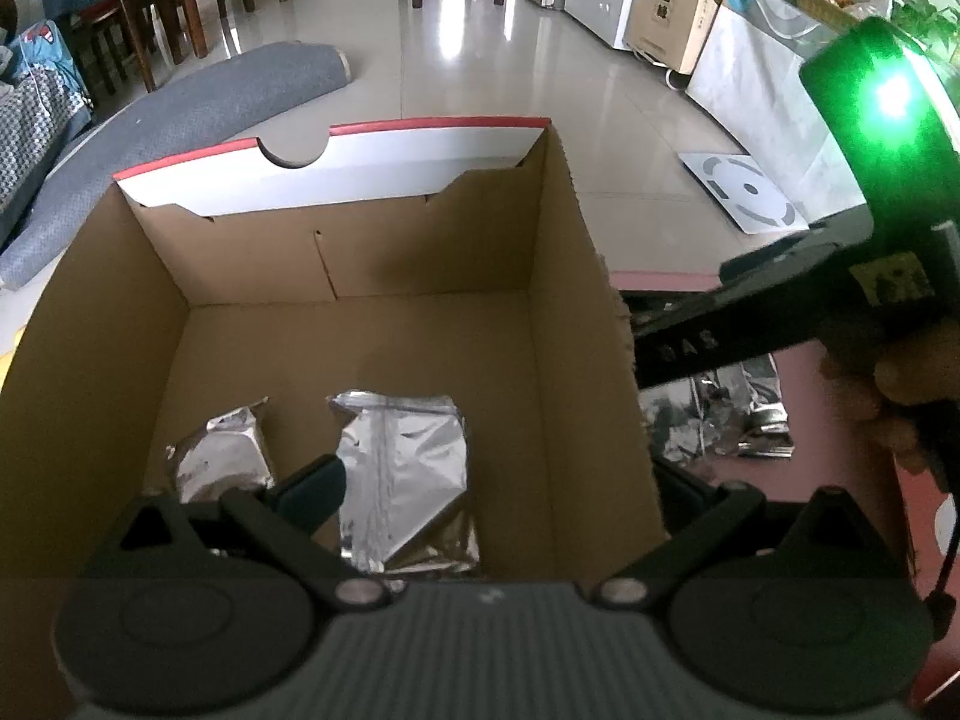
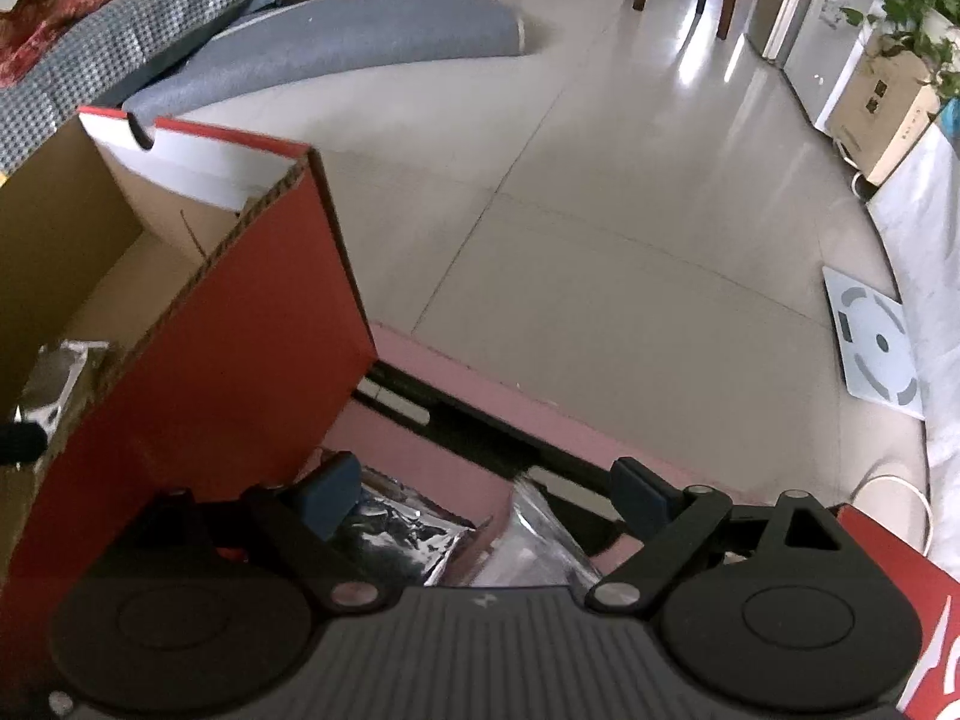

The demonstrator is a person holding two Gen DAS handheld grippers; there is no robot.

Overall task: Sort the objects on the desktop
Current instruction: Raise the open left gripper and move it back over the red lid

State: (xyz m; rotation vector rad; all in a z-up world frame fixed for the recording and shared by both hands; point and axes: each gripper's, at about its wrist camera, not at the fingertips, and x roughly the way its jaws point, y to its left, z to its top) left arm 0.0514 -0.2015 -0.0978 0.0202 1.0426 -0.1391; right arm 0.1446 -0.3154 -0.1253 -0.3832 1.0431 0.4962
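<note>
Right hand-held gripper [image 2: 486, 495] hangs released over foil packets [image 2: 414, 531], hard against the box's red wall [image 2: 228, 372].

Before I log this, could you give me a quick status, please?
Right gripper open over silver foil packets on the table. Left gripper open above brown cardboard box, two foil pouches inside. Nothing blocking.

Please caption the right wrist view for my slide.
Open right gripper above foil packets beside the red box.

pink table [image 2: 456, 384], red box [image 2: 240, 372], foil packets [image 2: 408, 525]
</note>
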